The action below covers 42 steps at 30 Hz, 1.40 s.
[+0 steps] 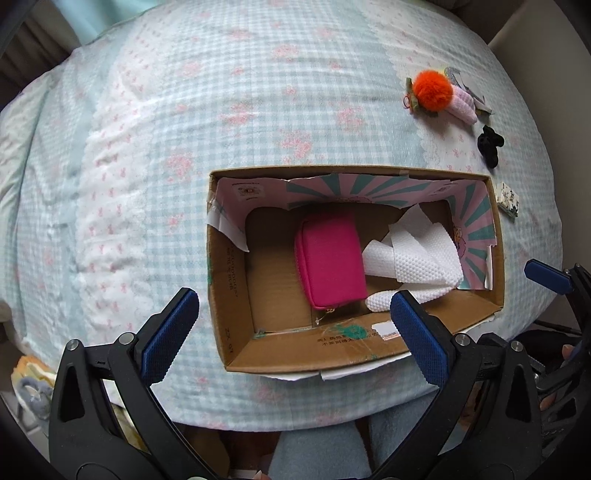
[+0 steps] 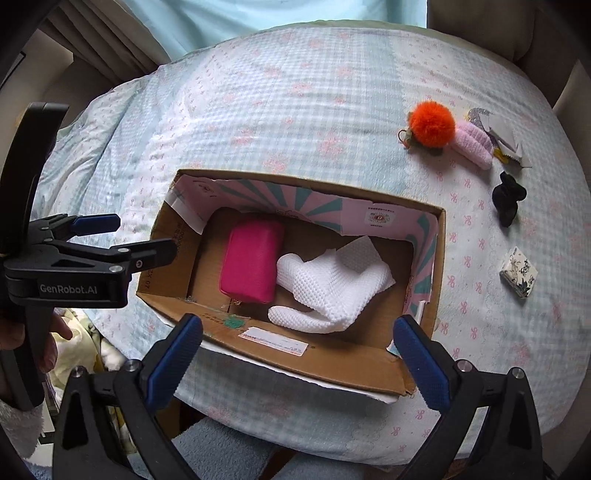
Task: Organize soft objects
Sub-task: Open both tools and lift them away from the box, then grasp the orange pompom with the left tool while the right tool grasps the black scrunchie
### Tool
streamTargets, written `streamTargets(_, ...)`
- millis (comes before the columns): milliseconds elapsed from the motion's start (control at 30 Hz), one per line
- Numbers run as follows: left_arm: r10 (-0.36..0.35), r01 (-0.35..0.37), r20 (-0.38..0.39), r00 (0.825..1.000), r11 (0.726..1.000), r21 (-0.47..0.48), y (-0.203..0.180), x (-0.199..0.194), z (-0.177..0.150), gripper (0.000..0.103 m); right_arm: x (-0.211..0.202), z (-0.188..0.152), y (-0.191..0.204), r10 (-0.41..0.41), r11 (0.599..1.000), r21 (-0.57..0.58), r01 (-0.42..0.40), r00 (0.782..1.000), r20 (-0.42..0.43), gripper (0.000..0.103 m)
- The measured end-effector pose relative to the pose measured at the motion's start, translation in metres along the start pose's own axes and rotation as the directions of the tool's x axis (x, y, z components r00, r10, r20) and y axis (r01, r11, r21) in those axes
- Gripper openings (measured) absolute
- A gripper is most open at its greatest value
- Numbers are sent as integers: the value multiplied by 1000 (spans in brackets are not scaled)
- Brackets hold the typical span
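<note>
Soft objects, a pink pouch (image 2: 255,262) and white cloth (image 2: 332,291), are gathered inside the cardboard box (image 2: 295,363), above which both tongs, left (image 1: 291,332) and right (image 2: 299,358), are held released and empty.

Ahead of the tongs, a bed (image 2: 295,92) under a blue gingham cover with pink bows; beyond it pale curtains (image 2: 258,22), daylit.
</note>
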<state>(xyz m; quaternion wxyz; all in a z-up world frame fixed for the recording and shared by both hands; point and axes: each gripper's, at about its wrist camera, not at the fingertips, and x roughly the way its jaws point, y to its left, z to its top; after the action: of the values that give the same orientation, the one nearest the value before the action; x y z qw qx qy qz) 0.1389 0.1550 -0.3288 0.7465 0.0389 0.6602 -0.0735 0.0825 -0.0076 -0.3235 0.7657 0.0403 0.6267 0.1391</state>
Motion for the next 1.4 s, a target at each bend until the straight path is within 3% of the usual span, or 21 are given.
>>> streamTargets(200, 48, -46, 101, 994, 999, -28, 7, -50, -13, 103, -49, 1, 14, -46, 998, -41, 49, 996, 77, 103)
streamTargets(400, 40, -36, 211, 977, 999, -22, 6, -108, -17, 103, -113, 3, 19, -124, 990, -49, 133, 980, 158, 103)
streamTargets(567, 62, -66, 326, 943, 998, 2, -9, -159, -16, 103, -169, -1, 8, -224, 975, 50, 218, 945, 237, 103)
streamTargets(667, 48, -56, 378, 924, 998, 10, -21, -182, -12, 103, -192, -2, -5, -247, 968, 118, 223, 931, 268, 103)
streamTargets(833, 27, -57, 411, 911, 996, 62, -52, -200, 4, 103, -216, 0, -31, -277, 954, 203, 222, 911, 305, 103)
streamTargets(1033, 11, -79, 424, 906, 987, 142, -107, -199, 46, 103, -223, 11, -84, -281, 942, 276, 191, 899, 337, 103)
streamTargets(1267, 1, -106, 413, 911, 967, 231, -180, -154, 104, 103, -184, 37, -164, -225, 954, 262, 145, 925, 308, 103)
streamTargets(1400, -19, -101, 377, 926, 950, 295, -215, -108, 136, 103, -146, 53, -204, -195, 964, 231, 134, 944, 266, 103)
